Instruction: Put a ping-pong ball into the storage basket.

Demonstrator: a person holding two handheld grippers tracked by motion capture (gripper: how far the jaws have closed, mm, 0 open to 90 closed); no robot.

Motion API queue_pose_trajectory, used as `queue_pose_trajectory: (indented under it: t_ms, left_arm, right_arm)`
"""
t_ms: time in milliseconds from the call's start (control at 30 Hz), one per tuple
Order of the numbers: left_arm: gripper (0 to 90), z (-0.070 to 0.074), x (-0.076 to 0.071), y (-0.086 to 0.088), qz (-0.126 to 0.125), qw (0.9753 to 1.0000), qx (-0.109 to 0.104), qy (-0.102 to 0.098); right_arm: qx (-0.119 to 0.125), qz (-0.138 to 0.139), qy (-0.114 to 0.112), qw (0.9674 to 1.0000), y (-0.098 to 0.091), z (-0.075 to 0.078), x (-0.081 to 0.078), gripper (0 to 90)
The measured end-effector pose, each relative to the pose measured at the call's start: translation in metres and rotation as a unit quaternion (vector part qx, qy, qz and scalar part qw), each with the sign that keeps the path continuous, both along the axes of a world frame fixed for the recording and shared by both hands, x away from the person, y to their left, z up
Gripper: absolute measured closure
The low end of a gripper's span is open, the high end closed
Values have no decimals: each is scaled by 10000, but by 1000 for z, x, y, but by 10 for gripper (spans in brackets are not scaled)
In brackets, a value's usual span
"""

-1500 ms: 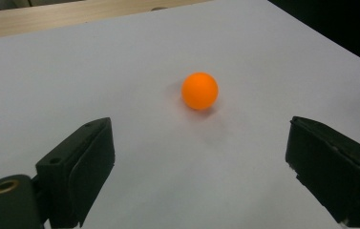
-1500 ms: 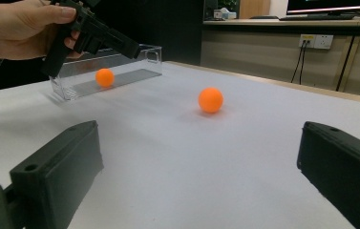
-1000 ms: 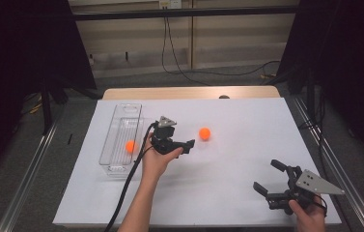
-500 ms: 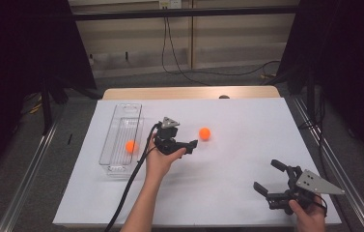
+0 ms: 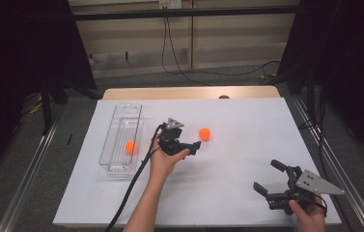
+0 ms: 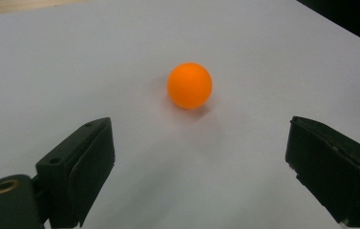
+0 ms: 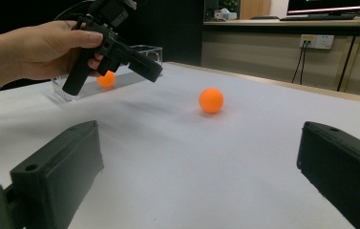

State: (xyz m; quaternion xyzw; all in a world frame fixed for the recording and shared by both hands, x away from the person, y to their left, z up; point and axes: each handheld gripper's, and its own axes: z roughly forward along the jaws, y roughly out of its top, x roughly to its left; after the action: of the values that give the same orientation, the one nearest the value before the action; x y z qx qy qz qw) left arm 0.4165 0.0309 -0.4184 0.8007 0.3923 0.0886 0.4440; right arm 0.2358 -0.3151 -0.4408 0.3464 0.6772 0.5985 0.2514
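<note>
Now lined up: left hand-held gripper, jaws spread and empty, aimed at small orange plastic ball just ahead on white tabletop; right hand-held gripper farther off, likewise spread.

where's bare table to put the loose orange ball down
Bare white sheet lies between the left claw and the right claw, and right of the orange ball. The clear tray, holding another ball, crowds the left.
</note>
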Motion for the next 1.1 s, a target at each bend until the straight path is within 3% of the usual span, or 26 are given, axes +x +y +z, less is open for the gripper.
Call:
queue_pose_trajectory:
  t_ms: [1100]
  left_arm:
    - [96,-9,9,-18,-66,9999,79,-42]
  right_arm:
    - [8,7,12,10000,0,0,0,11]
